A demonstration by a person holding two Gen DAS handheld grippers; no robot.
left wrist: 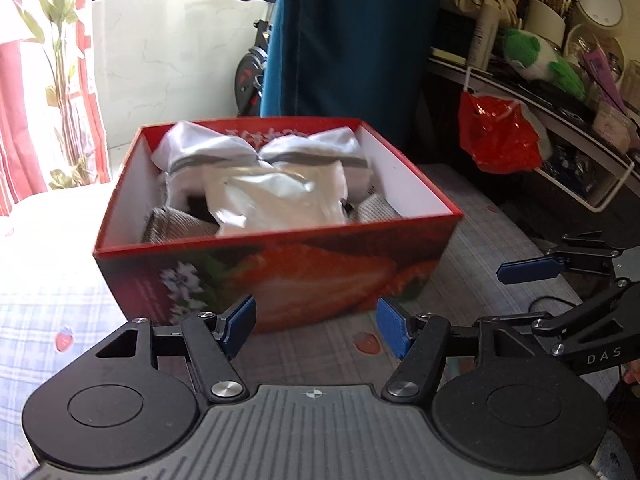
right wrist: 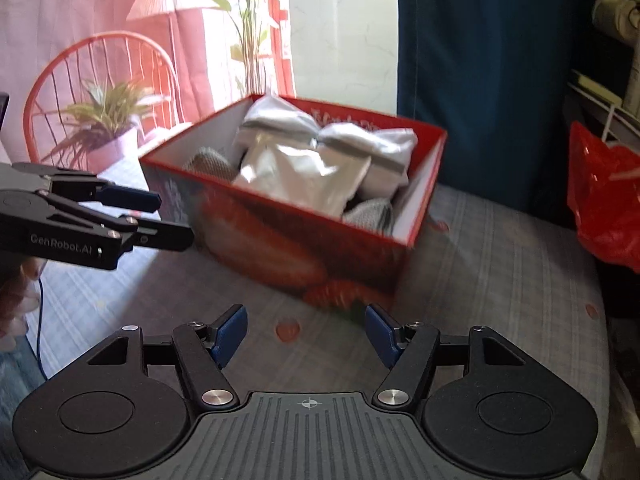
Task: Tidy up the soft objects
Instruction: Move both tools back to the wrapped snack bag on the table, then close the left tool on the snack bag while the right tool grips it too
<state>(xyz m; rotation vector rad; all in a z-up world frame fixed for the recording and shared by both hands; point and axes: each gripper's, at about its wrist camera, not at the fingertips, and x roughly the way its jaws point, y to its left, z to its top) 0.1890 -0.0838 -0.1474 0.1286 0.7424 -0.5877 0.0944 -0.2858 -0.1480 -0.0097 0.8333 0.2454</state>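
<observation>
Socks, white with grey bands (left wrist: 256,156), sit heaped in the red strawberry-printed cardboard box (left wrist: 280,276) on the checked cloth (left wrist: 80,320). My left fingers (left wrist: 316,326) and right fingers (right wrist: 306,330) are both apart and empty, short of the box. Risks, as I judge them: the top shiny white packet (right wrist: 304,176) slides off if nudged; the light box skids if a finger catches its rim.

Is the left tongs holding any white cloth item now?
No. The left tongs stands open with nothing between its blue pads, and the white folded items lie inside the red box.
</observation>
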